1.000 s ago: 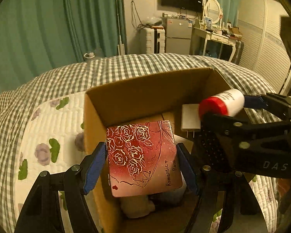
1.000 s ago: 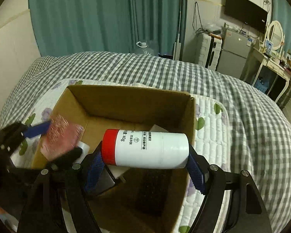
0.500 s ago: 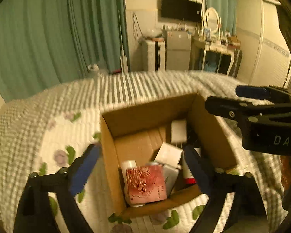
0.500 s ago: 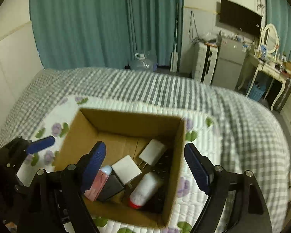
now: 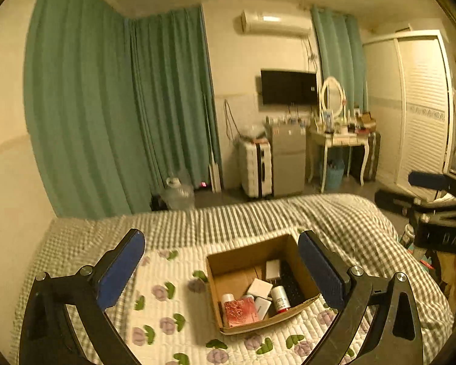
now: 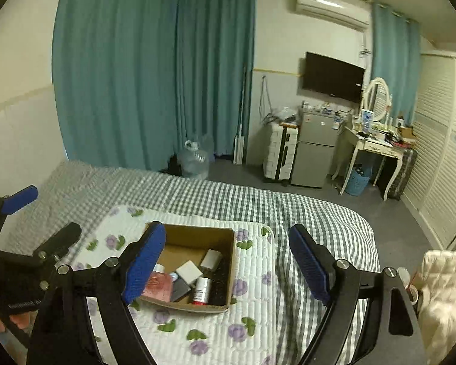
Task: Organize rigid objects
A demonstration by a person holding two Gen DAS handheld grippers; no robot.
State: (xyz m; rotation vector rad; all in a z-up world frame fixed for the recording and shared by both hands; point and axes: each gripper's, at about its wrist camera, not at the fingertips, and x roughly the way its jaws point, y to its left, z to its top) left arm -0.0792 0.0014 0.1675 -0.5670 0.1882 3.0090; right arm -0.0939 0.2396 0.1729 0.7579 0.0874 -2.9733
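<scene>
An open cardboard box [image 5: 310,299] stands on the flowered quilt on the bed; it also shows in the right wrist view [image 6: 231,261]. Inside lie a red rose-printed box [image 5: 240,311], a white bottle with a red cap [image 5: 280,299], white chargers [image 5: 260,288] and a dark flat item. In the right wrist view I see the rose box [image 6: 158,284] and the bottle [image 6: 201,290]. My left gripper [image 5: 220,269] is open and empty, high above the box. My right gripper [image 6: 226,266] is open and empty, also well above it.
The flowered quilt [image 6: 228,331] lies on a checked bedspread [image 6: 319,213]. Beyond the bed are green curtains, a water jug [image 6: 194,159], a suitcase, a small fridge [image 6: 311,152], a dressing table and a wardrobe. A white garment [image 6: 443,289] lies at right.
Both grippers let go: the rose box and the red-capped bottle now lie in the cardboard box. Both grippers have opened and pulled far up and back from it.
</scene>
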